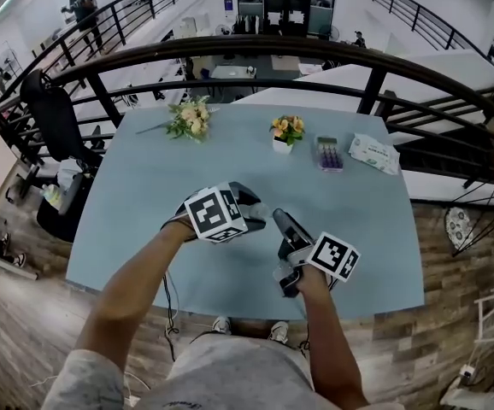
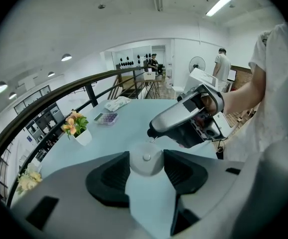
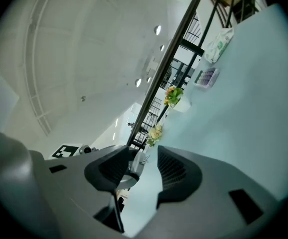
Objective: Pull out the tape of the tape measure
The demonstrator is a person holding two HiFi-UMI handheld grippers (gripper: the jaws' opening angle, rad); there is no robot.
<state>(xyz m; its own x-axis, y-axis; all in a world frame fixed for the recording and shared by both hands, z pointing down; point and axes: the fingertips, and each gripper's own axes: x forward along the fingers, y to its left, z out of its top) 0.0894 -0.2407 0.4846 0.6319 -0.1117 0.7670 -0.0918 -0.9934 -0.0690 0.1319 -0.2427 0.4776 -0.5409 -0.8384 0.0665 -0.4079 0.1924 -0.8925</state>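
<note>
A round white tape measure (image 2: 145, 159) sits between the pads of my left gripper (image 2: 145, 167), which is shut on its case from both sides. In the head view the left gripper (image 1: 251, 213) hovers over the light blue table (image 1: 144, 229), with the case mostly hidden behind it. My right gripper (image 1: 279, 221) points its tips at the case from the right; its dark nose (image 2: 151, 132) reaches the case's far edge. In the right gripper view the small tape tab (image 3: 139, 159) stands between the jaws of the right gripper (image 3: 145, 168), close to the left pad, with a gap to the right pad.
At the far side of the table lie a loose bouquet (image 1: 190, 118), a small white pot of orange flowers (image 1: 286, 131), a calculator (image 1: 328, 153) and a pack of wipes (image 1: 373, 153). A dark curved railing (image 1: 315, 49) runs behind the table.
</note>
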